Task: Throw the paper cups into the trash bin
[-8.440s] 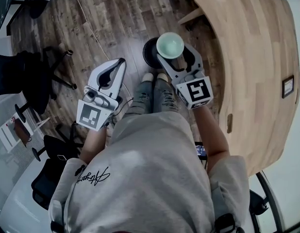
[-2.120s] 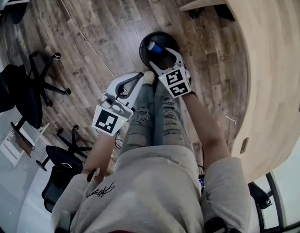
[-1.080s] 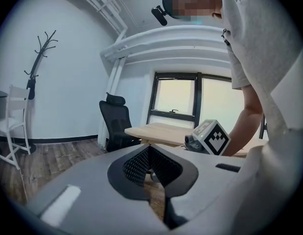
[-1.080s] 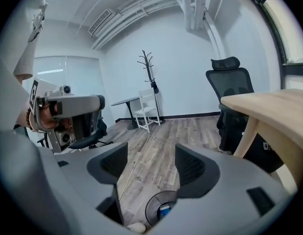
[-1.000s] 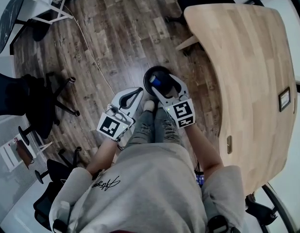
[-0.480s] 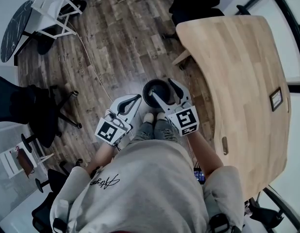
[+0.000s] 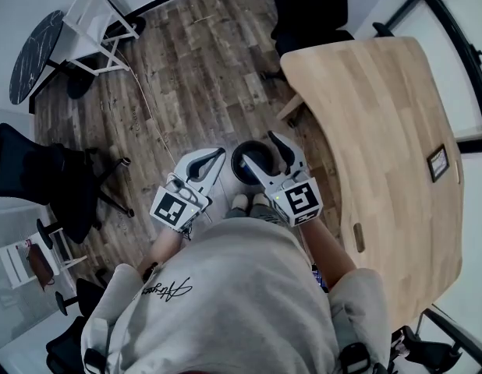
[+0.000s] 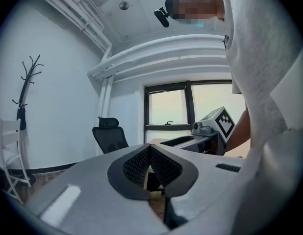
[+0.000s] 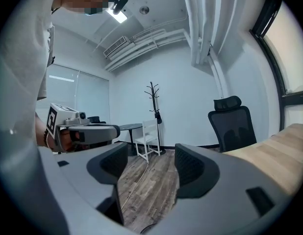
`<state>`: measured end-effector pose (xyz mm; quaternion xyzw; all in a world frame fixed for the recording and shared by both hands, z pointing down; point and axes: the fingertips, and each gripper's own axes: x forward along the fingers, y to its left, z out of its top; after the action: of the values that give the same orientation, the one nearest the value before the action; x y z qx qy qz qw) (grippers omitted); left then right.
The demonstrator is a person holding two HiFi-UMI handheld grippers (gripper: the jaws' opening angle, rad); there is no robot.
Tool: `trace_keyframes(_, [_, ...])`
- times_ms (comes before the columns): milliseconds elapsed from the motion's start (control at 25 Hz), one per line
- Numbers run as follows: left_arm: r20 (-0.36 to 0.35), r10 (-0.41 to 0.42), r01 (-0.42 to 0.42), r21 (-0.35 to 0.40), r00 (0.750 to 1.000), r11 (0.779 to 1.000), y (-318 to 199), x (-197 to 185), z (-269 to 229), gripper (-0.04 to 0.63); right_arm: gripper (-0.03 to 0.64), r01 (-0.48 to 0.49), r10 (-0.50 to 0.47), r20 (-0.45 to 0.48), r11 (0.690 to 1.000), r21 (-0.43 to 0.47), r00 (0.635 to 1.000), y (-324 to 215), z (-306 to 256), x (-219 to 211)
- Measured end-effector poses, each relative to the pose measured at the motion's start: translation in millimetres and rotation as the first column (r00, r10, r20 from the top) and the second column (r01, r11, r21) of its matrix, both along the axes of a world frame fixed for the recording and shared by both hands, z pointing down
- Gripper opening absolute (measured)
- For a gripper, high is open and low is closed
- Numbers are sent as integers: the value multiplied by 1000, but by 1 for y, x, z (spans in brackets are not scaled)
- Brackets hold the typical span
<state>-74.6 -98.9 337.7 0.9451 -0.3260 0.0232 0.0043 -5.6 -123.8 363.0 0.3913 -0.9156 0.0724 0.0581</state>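
In the head view the black round trash bin (image 7: 251,166) stands on the wood floor just ahead of the person's feet. Its inside looks dark and no paper cup shows in it or anywhere else. My right gripper (image 7: 259,149) hangs over the bin's right rim, open, with nothing between its jaws; the right gripper view shows only floor between the two pads (image 9: 193,166). My left gripper (image 7: 216,155) is left of the bin, shut and empty. Its ribbed pads (image 8: 161,164) meet in the left gripper view.
A large light wooden table (image 7: 381,107) fills the right side, close to the bin. Black office chairs (image 7: 38,178) stand at left, a white chair (image 7: 101,18) and dark round table (image 7: 30,61) far left. A cable (image 7: 147,104) runs across the floor.
The right gripper held a cup over the bin, then released it inside. Over the last second both grippers have risen away from the bin, the right one open and empty.
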Motion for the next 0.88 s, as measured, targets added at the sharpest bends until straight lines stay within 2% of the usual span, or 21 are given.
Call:
trace_keyframes(400, [14, 9, -10, 42, 1000, 999, 13, 4, -22, 3, 288, 40, -40, -9, 997, 70, 999, 15, -30, -3])
trace_keyframes(440, [11, 11, -11, 41, 1000, 999, 14, 5, -23, 3, 273, 41, -40, -12, 997, 72, 999, 17, -32, -3])
trace_keyframes(560, [2, 24, -24, 60, 1000, 998, 18, 10, -31, 3, 167, 22, -23, 11, 997, 79, 1000, 20, -37, 1])
trace_keyframes(680, [6, 13, -13, 40, 1000, 999, 19, 12, -33, 3, 140, 10, -12, 26, 996, 85, 1000, 21, -40, 6])
trace_keyframes(880, [8, 24, -24, 88, 1000, 996, 22, 14, -39, 3, 103, 14, -18, 39, 994, 108, 999, 25, -49, 7])
